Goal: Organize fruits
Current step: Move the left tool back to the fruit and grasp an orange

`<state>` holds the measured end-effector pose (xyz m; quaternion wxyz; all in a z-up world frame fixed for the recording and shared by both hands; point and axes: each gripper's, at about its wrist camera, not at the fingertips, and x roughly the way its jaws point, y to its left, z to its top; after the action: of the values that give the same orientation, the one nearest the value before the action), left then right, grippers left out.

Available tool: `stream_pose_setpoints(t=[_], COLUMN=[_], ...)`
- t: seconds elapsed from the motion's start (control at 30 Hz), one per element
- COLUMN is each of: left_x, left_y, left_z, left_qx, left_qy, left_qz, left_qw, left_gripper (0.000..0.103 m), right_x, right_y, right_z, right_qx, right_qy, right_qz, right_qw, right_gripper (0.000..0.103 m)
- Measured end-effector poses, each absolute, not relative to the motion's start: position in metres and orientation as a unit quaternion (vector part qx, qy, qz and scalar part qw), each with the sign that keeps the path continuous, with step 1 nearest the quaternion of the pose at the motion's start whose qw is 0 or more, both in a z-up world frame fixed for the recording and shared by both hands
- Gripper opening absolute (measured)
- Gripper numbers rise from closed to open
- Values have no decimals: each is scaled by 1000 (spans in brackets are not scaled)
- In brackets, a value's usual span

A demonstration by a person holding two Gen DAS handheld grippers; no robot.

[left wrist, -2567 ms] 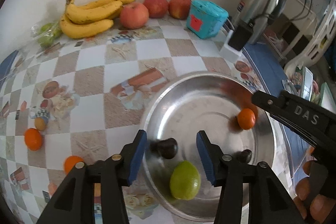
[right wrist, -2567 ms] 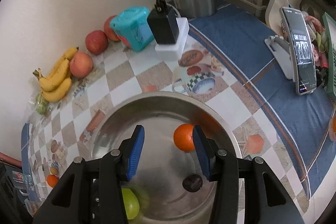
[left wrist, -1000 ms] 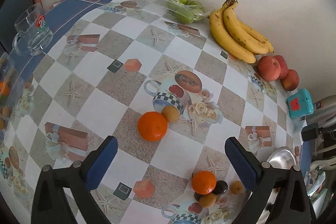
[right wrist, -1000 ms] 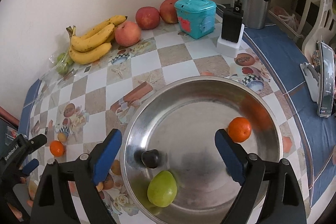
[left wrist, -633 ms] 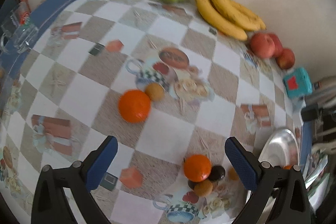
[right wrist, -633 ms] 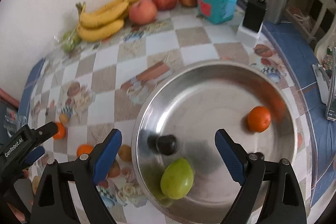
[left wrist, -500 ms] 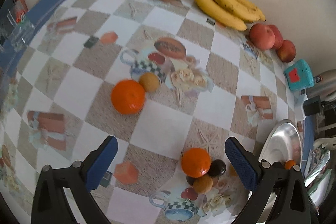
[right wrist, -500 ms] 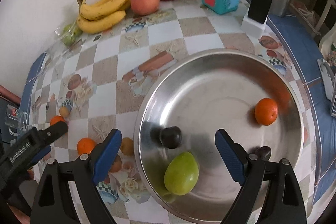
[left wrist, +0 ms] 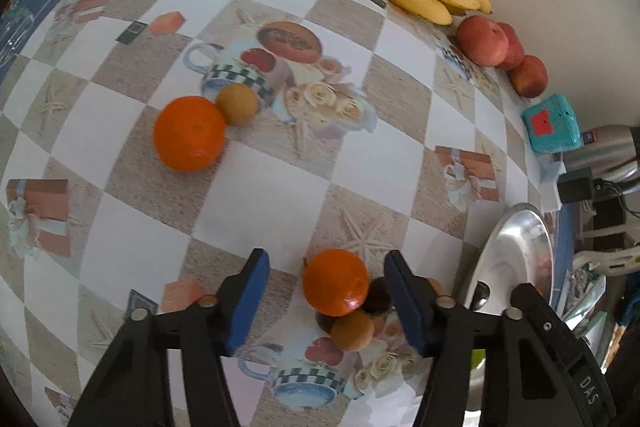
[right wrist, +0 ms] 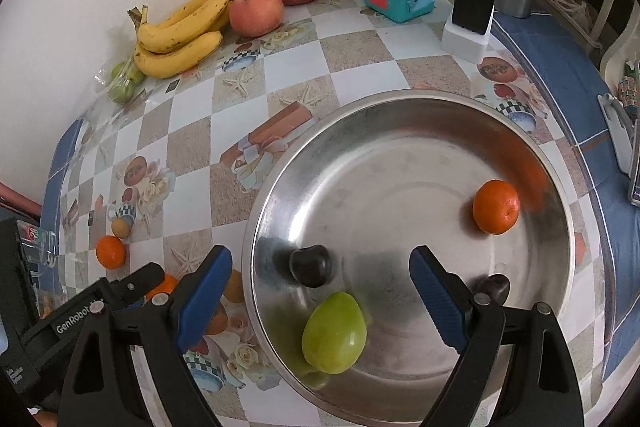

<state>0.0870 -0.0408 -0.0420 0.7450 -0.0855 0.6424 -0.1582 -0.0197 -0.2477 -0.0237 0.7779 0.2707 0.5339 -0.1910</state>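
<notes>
Tongs beside left tongs marked "GenRobot", right arm marked "DAS".

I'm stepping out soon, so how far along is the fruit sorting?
Done: the bowl holds an orange, a green fruit and two dark fruits. In hand: the left gripper has just been closing its jaws around an orange in a small cluster beside the bowl, not yet gripping. The right gripper hangs open over the bowl. Left: that cluster and another orange with a small brown fruit.
</notes>
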Motion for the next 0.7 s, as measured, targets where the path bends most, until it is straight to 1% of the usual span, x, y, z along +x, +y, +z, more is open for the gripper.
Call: stream_pose_setpoints(t=[0.03, 0.13, 0.2, 0.27, 0.47, 0.7], left_x=[86, 85, 85, 84, 86, 91], left_y=[-43, -48, -48, -47, -47, -29], left_z=[-42, -43, -44, -41, -34, -15], left_qx=[-83, -76, -74, -72, -74, -102], left_qy=[643, 645, 645, 642, 628, 606], left_qz=[-163, -168, -169, -169, -172, -163], left_qw=[744, 742, 742, 745, 755, 772], left_gripper=[60, 53, 46, 37, 35, 35], right_x=[-20, -19, -19, -20, -19, -14], right_y=[-247, -247, -247, -247, -246, -237], right_z=[-24, -24, -24, -24, -23, -17], right_qx=[270, 269, 268, 269, 266, 251], right_qy=[534, 535, 534, 533, 532, 528], right_qz=[-191, -189, -189, -189, -190, -177], right_qw=[778, 778, 779, 780, 781, 792], right_gripper=[91, 91, 91, 91, 91, 91])
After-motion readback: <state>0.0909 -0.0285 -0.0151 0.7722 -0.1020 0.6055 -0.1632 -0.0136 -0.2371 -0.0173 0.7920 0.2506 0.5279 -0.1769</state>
